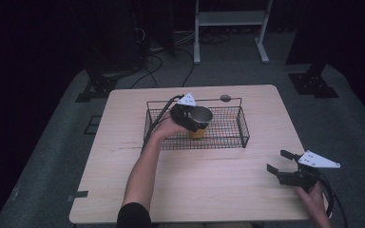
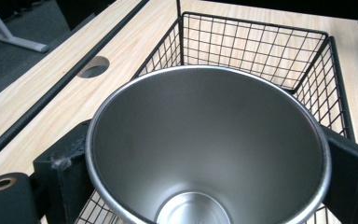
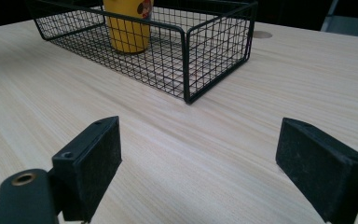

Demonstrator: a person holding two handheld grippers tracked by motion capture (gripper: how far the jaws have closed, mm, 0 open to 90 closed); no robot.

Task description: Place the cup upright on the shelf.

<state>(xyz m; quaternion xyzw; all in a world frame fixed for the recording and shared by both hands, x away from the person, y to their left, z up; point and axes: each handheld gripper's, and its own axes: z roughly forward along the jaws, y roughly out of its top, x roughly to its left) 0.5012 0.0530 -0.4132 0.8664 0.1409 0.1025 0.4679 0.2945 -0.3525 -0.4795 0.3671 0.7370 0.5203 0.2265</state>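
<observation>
My left gripper [image 1: 193,118] is shut on a steel cup [image 1: 201,114] and holds it over the black wire basket [image 1: 244,129] at the table's back middle. In the left gripper view the steel cup [image 2: 205,140], empty and seen from above, sits between both jaws, with the basket [image 2: 261,51] beyond it. A yellow cup [image 1: 197,134] stands in the basket right under the steel one. My right gripper [image 1: 278,161] hovers open over the table's front right corner. Ahead of its jaws, in the right gripper view, are the basket [image 3: 186,51] and the yellow cup [image 3: 128,28].
The wooden table [image 1: 209,185] has a round cable hole [image 1: 225,98] just behind the basket. On the floor beyond stand a white frame [image 1: 230,28], dark stands and cables. Bare wood lies between the basket and my right gripper [image 3: 207,163].
</observation>
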